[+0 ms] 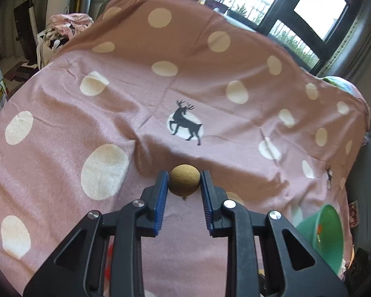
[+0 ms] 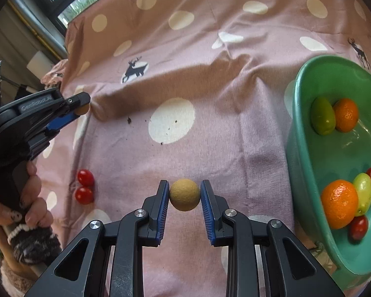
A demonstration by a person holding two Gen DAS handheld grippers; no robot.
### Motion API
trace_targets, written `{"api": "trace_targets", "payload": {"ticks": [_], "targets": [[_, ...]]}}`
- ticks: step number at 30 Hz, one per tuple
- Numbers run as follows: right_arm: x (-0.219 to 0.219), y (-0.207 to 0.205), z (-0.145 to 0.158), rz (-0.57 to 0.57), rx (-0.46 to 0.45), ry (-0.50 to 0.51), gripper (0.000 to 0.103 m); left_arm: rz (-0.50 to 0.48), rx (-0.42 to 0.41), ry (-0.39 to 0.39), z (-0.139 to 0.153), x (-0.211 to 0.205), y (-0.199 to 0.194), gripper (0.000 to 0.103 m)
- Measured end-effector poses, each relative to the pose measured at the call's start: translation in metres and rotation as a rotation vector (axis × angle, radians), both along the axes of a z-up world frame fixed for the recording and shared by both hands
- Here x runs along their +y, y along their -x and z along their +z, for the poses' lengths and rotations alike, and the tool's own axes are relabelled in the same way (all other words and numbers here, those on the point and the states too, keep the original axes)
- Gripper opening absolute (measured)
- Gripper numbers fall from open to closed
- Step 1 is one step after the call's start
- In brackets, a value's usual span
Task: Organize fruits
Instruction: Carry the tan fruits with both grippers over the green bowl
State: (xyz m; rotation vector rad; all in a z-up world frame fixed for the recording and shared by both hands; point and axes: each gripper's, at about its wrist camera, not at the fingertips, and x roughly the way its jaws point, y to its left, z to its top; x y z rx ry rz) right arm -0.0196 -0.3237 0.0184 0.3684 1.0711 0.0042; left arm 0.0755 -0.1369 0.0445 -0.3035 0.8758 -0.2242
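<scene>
Two small round tan fruits in play, one per hand-held gripper, both lifted clear of the pink spotted blanket (image 1: pixel 61 104) draped over the worktop. Left hand-held gripper (image 1: pixel 184 185) closed on a tan fruit (image 1: pixel 184 182), blue pads pressing its widest part from either side; right hand-held gripper (image 2: pixel 184 194) clamped likewise on its own tan ball of fruit (image 2: pixel 184 194). Probably light, with a dry, matte, slightly rough skin, so unlikely to slip; likely thin-shelled and crushable, so only gentle pressure across the equator, as now. Green bowl (image 2: pixel 306 128) off to the right, holding two oranges (image 2: pixel 340 204), green oval fruits (image 2: pixel 323 118) and cherry tomatoes (image 2: pixel 358 227). Two more cherry tomatoes on the blanket (image 2: pixel 85 186), smooth, soft and prone to roll or burst. Raised lettering on the left gripper's arm (image 2: pixel 37 102) in the right view, too blurred to read with confidence; no other writing legible.
</scene>
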Motion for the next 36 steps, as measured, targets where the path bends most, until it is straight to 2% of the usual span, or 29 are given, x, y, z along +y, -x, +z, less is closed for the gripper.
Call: {"api": "trace_targets", "payload": {"ticks": [6,16,27,36], "targets": [[-0.008,0.012,0.014,-0.035,-0.054,-0.004,0.028,-0.048,-0.092,0.033,0.031,-0.005,0.036,0.026],[-0.03,0.035,0.045,-0.121,-0.168,-0.008,0.028,-0.163,-0.211,0.04,0.066,-0.027,0.085,0.026],[-0.076,0.072,0.074,-0.293,-0.292,-0.015,0.028,-0.318,-0.289,0.021,0.08,-0.066,0.123,0.026],[-0.11,0.096,0.076,-0.439,-0.307,-0.009,0.028,-0.469,-0.298,-0.019,0.072,-0.117,0.143,0.026]]}}
